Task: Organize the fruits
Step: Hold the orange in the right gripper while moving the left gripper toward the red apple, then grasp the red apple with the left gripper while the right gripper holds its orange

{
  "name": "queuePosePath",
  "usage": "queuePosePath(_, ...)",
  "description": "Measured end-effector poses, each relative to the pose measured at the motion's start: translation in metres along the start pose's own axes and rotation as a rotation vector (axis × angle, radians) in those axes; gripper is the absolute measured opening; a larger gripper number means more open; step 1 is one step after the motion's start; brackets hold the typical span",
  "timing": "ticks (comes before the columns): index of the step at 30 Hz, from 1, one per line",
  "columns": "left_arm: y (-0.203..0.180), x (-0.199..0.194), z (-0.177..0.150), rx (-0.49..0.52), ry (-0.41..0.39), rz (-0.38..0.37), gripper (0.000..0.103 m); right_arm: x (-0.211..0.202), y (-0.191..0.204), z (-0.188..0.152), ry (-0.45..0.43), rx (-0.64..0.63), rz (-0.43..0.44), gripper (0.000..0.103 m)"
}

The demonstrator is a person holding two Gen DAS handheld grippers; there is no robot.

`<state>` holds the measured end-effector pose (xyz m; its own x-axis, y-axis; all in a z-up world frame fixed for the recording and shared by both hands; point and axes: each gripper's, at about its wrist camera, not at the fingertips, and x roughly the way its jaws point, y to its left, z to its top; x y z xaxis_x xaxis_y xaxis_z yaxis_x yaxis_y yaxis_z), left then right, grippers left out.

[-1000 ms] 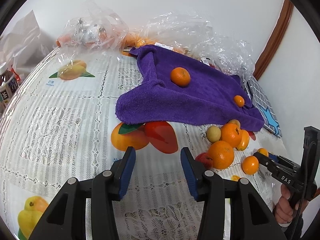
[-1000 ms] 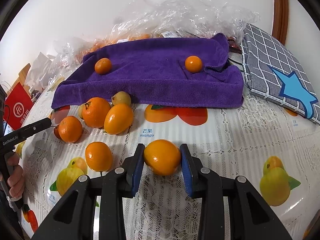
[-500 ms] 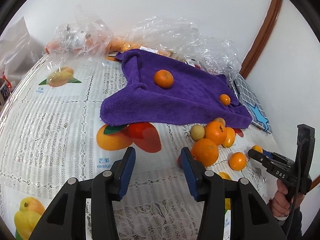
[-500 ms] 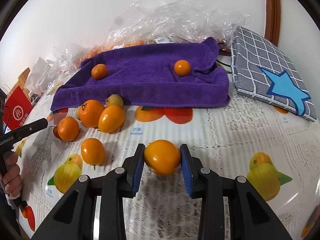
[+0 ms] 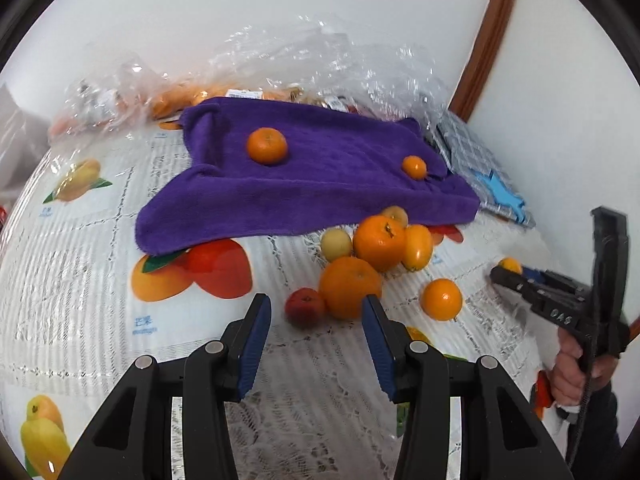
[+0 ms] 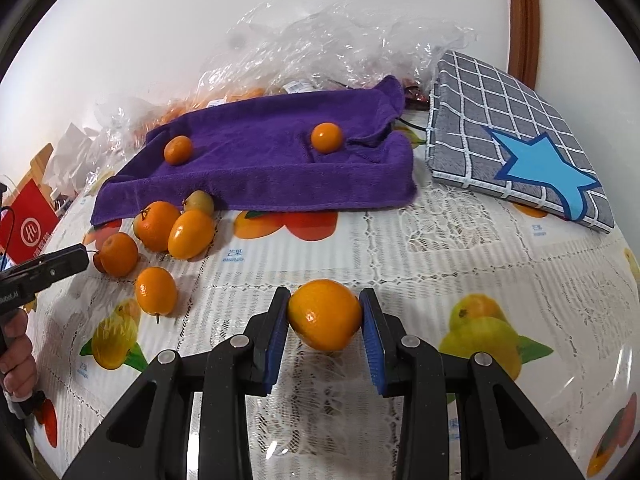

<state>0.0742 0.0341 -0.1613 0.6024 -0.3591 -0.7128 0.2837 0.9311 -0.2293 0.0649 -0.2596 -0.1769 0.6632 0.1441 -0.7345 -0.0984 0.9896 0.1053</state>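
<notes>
My right gripper is shut on an orange and holds it just above the tablecloth. My left gripper is open and empty, just short of a small red fruit and a big orange. A purple towel lies at the back with two small oranges on it. A cluster of oranges and yellowish fruit lies in front of the towel. The right gripper also shows in the left wrist view.
Crumpled clear plastic bags with fruit lie behind the towel by the wall. A grey checked cushion with a blue star lies at the right. A red bag stands at the far left. The tablecloth carries printed fruit.
My left gripper has swung right and closer to the fruit cluster. My right gripper has pulled back and risen slightly, the orange still in it.
</notes>
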Motion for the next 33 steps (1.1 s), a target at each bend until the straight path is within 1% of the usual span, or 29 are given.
queuePosePath(5, 0.004, 0.010, -0.004, -0.013, 0.038, 0.039, 0.045, -0.003, -0.003, -0.002, -0.011, -0.001, 0.010, 0.035)
queuePosePath(8, 0.004, 0.009, -0.005, -0.008, 0.037, 0.043, 0.044, -0.005, -0.007, -0.003, -0.017, 0.019, 0.030, 0.035)
queuePosePath(9, 0.002, 0.010, -0.004, 0.001, 0.041, 0.051, 0.041, -0.005, -0.007, -0.003, -0.017, 0.023, 0.034, 0.035)
queuePosePath(12, -0.002, 0.010, -0.002, 0.025, 0.037, 0.057, 0.038, -0.004, -0.008, -0.002, -0.019, 0.024, 0.040, 0.035)
queuePosePath(13, -0.002, 0.010, -0.001, 0.026, 0.034, 0.057, 0.037, -0.005, -0.007, -0.003, -0.020, 0.022, 0.039, 0.035)
queuePosePath(18, 0.004, 0.009, 0.002, 0.016, 0.030, 0.042, 0.028, -0.006, -0.008, -0.003, -0.025, 0.027, 0.048, 0.035)
queuePosePath(22, 0.011, 0.009, -0.001, -0.003, 0.038, 0.042, 0.027, -0.006, -0.010, -0.004, -0.024, 0.035, 0.051, 0.035)
queuePosePath(25, 0.007, 0.010, -0.001, 0.013, 0.040, 0.049, 0.027, -0.005, -0.009, -0.003, -0.021, 0.032, 0.053, 0.035)
queuePosePath(30, 0.000, 0.017, 0.002, 0.042, 0.040, 0.104, 0.026, -0.003, -0.005, -0.003, -0.013, 0.014, 0.040, 0.035)
queuePosePath(33, 0.004, 0.018, 0.003, 0.021, 0.040, 0.093, 0.026, -0.003, -0.004, -0.003, -0.011, 0.015, 0.036, 0.035)
